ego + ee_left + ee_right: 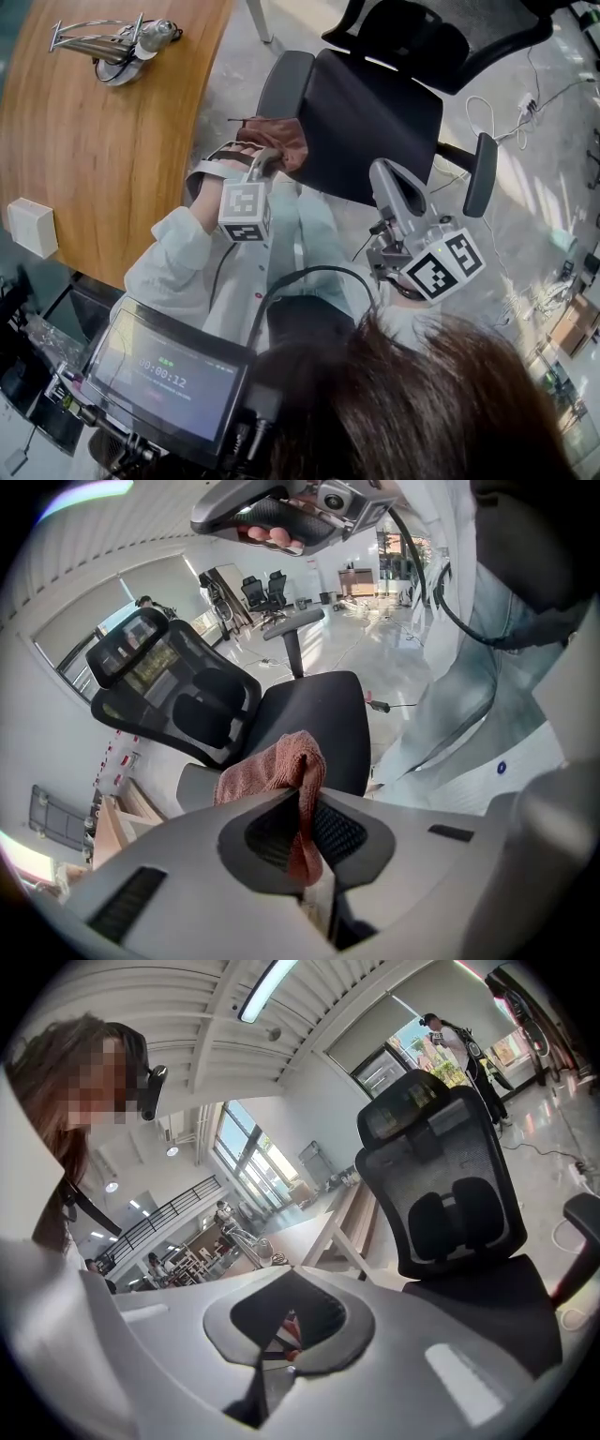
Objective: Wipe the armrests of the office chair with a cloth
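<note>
Both armrests [281,86] seemingly awaited wiping: the left gripper [305,832] pinched the cloth [272,771] between its jaws, while the right gripper [281,1330] sat closed and empty.

Fuzzy cloth [281,766], matt black chair [375,122], polished wooden desk [103,141].
The cloth looks like soft towelling; the chair seat is woven fabric, its back mesh, its armrest [281,84] smooth grey plastic.

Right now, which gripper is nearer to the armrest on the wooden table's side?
Left. The left gripper, shut on the cloth, is just beside that armrest; the right gripper is across the seat, nearer the other armrest.
</note>
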Available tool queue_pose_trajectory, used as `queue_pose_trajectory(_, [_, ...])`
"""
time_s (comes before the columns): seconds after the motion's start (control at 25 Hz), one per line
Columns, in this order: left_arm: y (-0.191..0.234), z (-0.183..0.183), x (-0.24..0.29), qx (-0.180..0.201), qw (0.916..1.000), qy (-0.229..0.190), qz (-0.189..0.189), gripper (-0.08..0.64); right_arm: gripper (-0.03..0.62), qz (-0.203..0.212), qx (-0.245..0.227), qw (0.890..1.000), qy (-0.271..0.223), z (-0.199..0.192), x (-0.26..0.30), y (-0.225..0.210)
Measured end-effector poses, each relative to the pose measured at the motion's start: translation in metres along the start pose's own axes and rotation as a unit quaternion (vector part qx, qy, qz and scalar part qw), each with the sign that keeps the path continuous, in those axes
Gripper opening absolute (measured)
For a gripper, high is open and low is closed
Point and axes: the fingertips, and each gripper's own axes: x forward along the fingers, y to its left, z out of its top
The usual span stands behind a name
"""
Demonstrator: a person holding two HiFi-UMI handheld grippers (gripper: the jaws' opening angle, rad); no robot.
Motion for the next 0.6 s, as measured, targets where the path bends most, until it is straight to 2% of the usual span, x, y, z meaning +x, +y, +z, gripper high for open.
queue_pose_trajectory(0.16, [0.027, 0.002, 0.009, -0.019, 0.9997, -0.004, 0.014, 0.023, 0.002, -0.004, 0.004, 1.000, 0.002, 0.003, 0.002, -0.007])
queue_pose_trajectory(0.4, [0.093, -0.014, 0.032, -0.070, 0.9971, -0.004, 0.032, 0.023, 0.002, -0.012, 0.011, 1.000, 0.004, 0.005, 0.008, -0.020])
queue_pose_trajectory(0.6, [0.148, -0.015, 0.055, -0.069, 0.9963, -0.001, 0.051, 0.023, 0.002, -0.021, 0.014, 1.000, 0.009, 0.007, 0.014, -0.032])
